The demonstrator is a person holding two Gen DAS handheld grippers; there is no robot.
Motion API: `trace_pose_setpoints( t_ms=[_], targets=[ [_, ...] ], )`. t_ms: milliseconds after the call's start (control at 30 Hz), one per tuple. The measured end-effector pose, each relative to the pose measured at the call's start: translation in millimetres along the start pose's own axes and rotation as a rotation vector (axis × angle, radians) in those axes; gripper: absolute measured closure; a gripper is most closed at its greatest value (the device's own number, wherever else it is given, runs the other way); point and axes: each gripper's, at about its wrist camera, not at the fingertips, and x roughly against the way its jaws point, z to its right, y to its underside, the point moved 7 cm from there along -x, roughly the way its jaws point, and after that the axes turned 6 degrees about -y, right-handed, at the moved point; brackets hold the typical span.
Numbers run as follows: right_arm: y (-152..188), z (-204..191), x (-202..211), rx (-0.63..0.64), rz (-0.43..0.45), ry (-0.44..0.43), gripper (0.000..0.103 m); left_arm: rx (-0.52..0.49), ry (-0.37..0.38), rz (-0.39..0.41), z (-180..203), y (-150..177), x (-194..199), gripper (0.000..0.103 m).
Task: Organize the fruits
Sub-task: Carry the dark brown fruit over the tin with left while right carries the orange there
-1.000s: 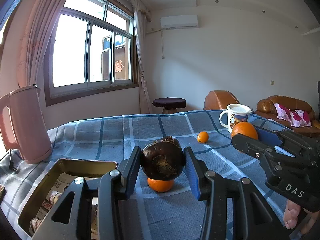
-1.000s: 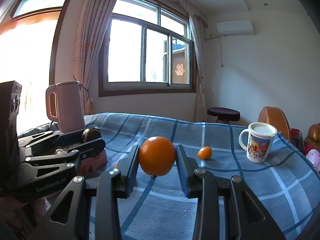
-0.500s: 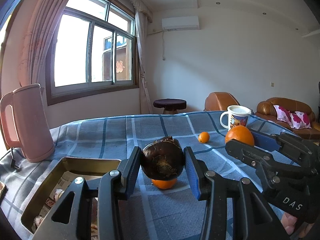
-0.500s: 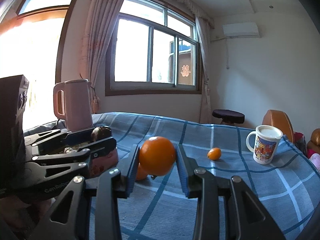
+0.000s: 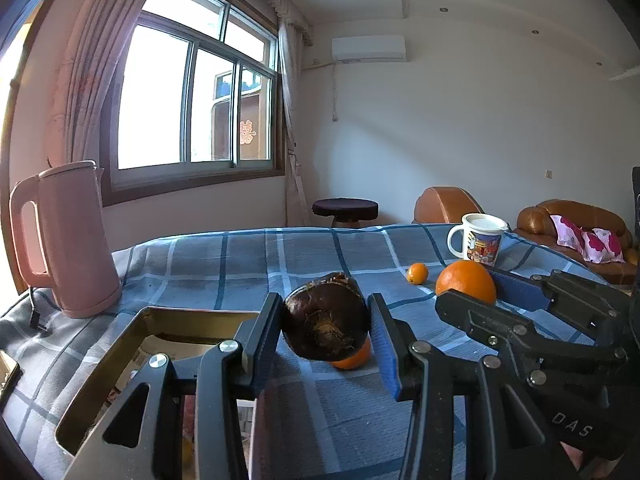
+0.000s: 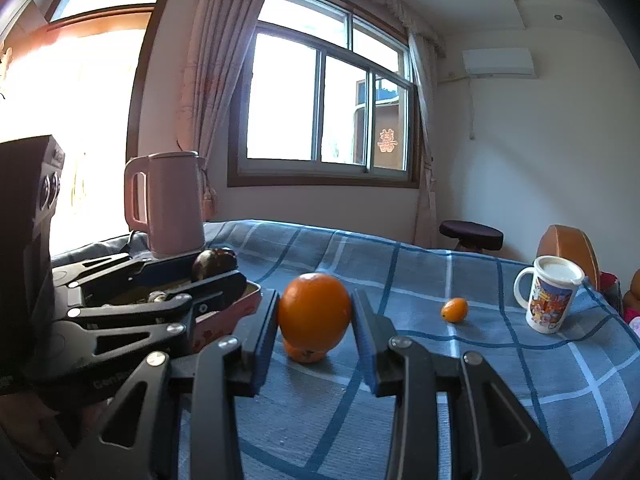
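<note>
My left gripper (image 5: pixel 326 330) is shut on a dark brown round fruit (image 5: pixel 325 317), held above the blue checked tablecloth just right of a golden tin box (image 5: pixel 120 354). My right gripper (image 6: pixel 314 322) is shut on a large orange (image 6: pixel 314 315), also held in the air. In the left wrist view the same orange (image 5: pixel 466 281) shows at the right in the right gripper (image 5: pixel 480 296). A second orange (image 6: pixel 304 354) lies on the cloth below both held fruits. A small kumquat (image 6: pixel 455 309) lies farther back.
A pink kettle (image 5: pixel 66 240) stands at the back left beside the tin box, which holds packets. A printed mug (image 6: pixel 550 300) stands at the right rear. Brown sofas (image 5: pixel 576 224) and a dark stool (image 5: pixel 345 210) are beyond the table. A hand (image 6: pixel 24 428) grips the left tool.
The right gripper with its orange has moved left, closer to the left gripper and the tin box. The left gripper keeps its hold and has barely shifted.
</note>
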Motion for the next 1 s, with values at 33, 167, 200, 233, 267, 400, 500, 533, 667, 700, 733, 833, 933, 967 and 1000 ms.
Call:
trace_pose_setpoints(
  t_ms=[33, 167, 200, 233, 267, 400, 500, 533, 667, 700, 733, 833, 933, 967, 1000],
  targets=[
    [-0.2, -2.5, -0.9, 0.004, -0.002, -0.003, 0.064, 0.002, -0.003, -0.001, -2.0, 0.5, 1.3, 0.058],
    [-0.4, -7.7, -4.1, 0.007, -0.008, -0.014, 0.064, 0.011, -0.009, 0.001, -8.3, 0.8, 6.0, 0.058],
    [-0.4, -9.2, -4.9, 0.007, -0.009, -0.018, 0.064, 0.012, -0.011, 0.001, -9.4, 0.7, 6.9, 0.058],
    [-0.5, -10.0, -6.0, 0.008, -0.01, -0.022, 0.064, 0.015, -0.014, 0.0, -11.5, 0.6, 7.5, 0.058],
    [-0.6, -11.5, -6.5, 0.009, -0.01, -0.026, 0.064, 0.018, -0.016, 0.0, -13.9, 0.5, 8.2, 0.058],
    [-0.8, -18.5, -9.2, 0.02, -0.013, -0.038, 0.064, 0.023, -0.024, -0.002, -20.9, 0.4, 10.6, 0.058],
    [-1.0, -23.2, -11.1, 0.025, -0.014, -0.048, 0.064, 0.027, -0.034, -0.006, -26.5, 0.3, 11.9, 0.058],
    [-1.8, -25.2, -12.0, 0.026, -0.015, -0.052, 0.064, 0.03, -0.039, -0.007, -29.4, 0.0, 12.8, 0.058],
    [-2.9, -31.4, -15.8, 0.035, -0.021, -0.066, 0.064, 0.036, -0.055, -0.01, -38.0, 0.1, 15.5, 0.058],
    [-3.4, -32.7, -16.4, 0.036, -0.021, -0.071, 0.064, 0.038, -0.057, -0.011, -40.0, 0.5, 16.4, 0.058],
    [-3.9, -34.5, -17.1, 0.038, -0.021, -0.075, 0.064, 0.039, -0.062, -0.012, -42.8, 0.6, 17.2, 0.058],
    [-4.6, -41.0, -19.3, 0.045, -0.026, -0.088, 0.064, 0.043, -0.075, -0.019, -49.9, 2.3, 19.3, 0.058],
    [-5.1, -48.4, -22.1, 0.054, -0.03, -0.101, 0.064, 0.045, -0.088, -0.025, -56.5, 3.2, 20.7, 0.058],
    [-5.1, -50.6, -23.2, 0.058, -0.032, -0.105, 0.064, 0.046, -0.091, -0.027, -58.6, 3.3, 20.7, 0.058],
    [-5.4, -52.6, -24.7, 0.062, -0.034, -0.109, 0.064, 0.048, -0.094, -0.031, -61.3, 3.9, 21.0, 0.058]
  ],
)
